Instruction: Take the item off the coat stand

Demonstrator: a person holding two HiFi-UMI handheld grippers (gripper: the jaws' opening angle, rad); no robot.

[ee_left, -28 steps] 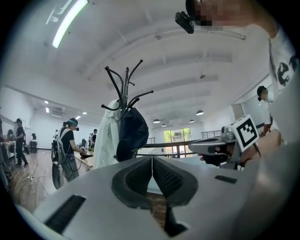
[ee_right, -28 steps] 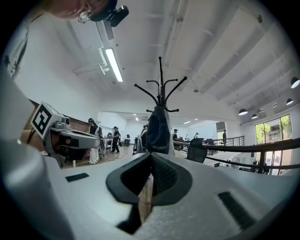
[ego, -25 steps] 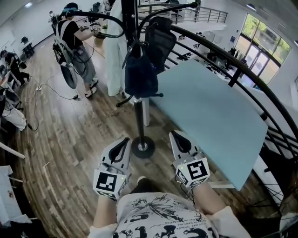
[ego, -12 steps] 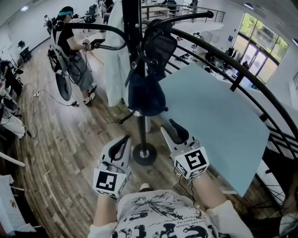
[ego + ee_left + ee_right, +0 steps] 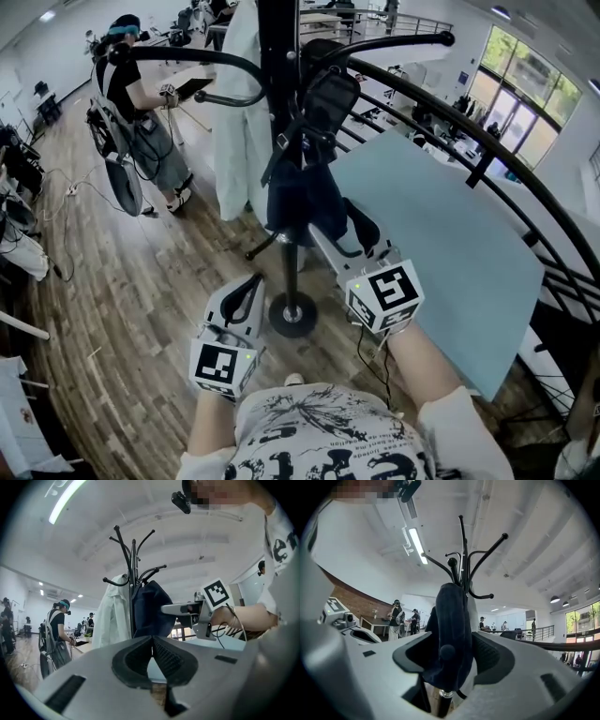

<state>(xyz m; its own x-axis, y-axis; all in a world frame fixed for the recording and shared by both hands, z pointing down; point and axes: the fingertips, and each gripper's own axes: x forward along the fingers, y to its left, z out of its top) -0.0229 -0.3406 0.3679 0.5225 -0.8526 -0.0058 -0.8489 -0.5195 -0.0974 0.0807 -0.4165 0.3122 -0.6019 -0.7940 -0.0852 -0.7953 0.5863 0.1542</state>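
Right gripper [image 5: 337, 230] raised to the dark bag [image 5: 302, 192] on the coat stand [image 5: 281, 56]; left gripper [image 5: 251, 281] held low.
Head view: the dark bag hangs on the stand beside a white coat [image 5: 239, 122]. The right gripper's fingers reach the bag's lower part, and the left gripper sits near the stand's base. Left gripper view: the left gripper [image 5: 152, 639] has its jaws pressed together with nothing between them; bag [image 5: 150, 609] and coat hang ahead. Right gripper view: the right gripper [image 5: 452, 641] has its jaws spread wide, with the bag [image 5: 452, 611] between them, hanging from a hook. Pad contact is unclear.
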